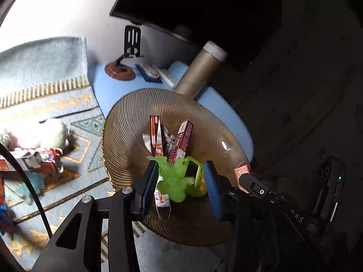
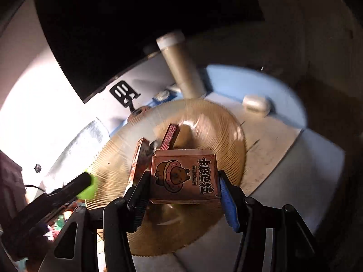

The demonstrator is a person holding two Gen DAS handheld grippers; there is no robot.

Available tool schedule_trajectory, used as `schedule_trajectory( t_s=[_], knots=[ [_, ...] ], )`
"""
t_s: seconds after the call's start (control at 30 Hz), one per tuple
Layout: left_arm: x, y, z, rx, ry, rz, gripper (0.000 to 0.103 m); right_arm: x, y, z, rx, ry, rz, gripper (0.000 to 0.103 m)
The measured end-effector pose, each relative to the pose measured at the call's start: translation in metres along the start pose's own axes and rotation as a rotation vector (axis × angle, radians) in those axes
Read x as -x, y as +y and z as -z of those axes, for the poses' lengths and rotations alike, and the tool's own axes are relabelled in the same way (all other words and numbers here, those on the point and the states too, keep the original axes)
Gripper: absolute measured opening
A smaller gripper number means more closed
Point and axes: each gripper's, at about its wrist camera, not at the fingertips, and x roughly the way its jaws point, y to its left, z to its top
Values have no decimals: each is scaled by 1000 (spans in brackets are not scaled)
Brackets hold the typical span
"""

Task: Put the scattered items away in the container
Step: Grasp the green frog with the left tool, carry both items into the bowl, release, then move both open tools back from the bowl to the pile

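Note:
A round ribbed amber container (image 1: pixel 127 122) stands on a blue pad, with two upright dark red cartons (image 1: pixel 181 142) inside. My left gripper (image 1: pixel 181 181) is shut on a green plush toy (image 1: pixel 177 181) and holds it over the container's near side. In the right wrist view my right gripper (image 2: pixel 183 188) is shut on a pink box with a cartoon bear (image 2: pixel 183 176), held over the same container (image 2: pixel 226 124). The left gripper's finger with the green toy (image 2: pixel 87 187) shows at the left of that view.
A tan cylinder with a white cap (image 1: pixel 199 70) stands behind the container, under a dark monitor (image 1: pixel 204 6). A white plush toy (image 1: pixel 52 131) and crumpled wrappers (image 1: pixel 38 158) lie on the patterned blue rug at left. A white case (image 2: pixel 256 105) lies on the pad.

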Motion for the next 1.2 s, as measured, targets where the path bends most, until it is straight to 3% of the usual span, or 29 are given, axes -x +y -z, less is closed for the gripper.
schedule_trajectory(
  t_s=[0.03,0.1,0.2,0.4,0.73,0.83,0.93,1.2],
  knots=[
    [-2,1,1,16,13,8,39,-2,-1,0,-5,3,-7,73],
    [1,-2,3,17,7,13,39,5,-1,1,-5,-39,-6,77],
    [11,-8,7,11,-3,20,39,16,0,2,14,-71,-10,77],
    [42,-24,20,-11,-20,27,39,26,-3,6,-36,-46,-78,77],
    [98,-26,39,-4,-75,14,40,61,24,24,0,-50,-154,77],
    [119,-21,49,-4,-91,22,40,67,37,33,25,-43,-173,77],
    [141,-15,61,-11,-116,17,55,69,50,44,49,-26,-190,77],
    [206,46,98,109,-206,-82,56,49,94,86,123,86,-248,78]
  ],
)
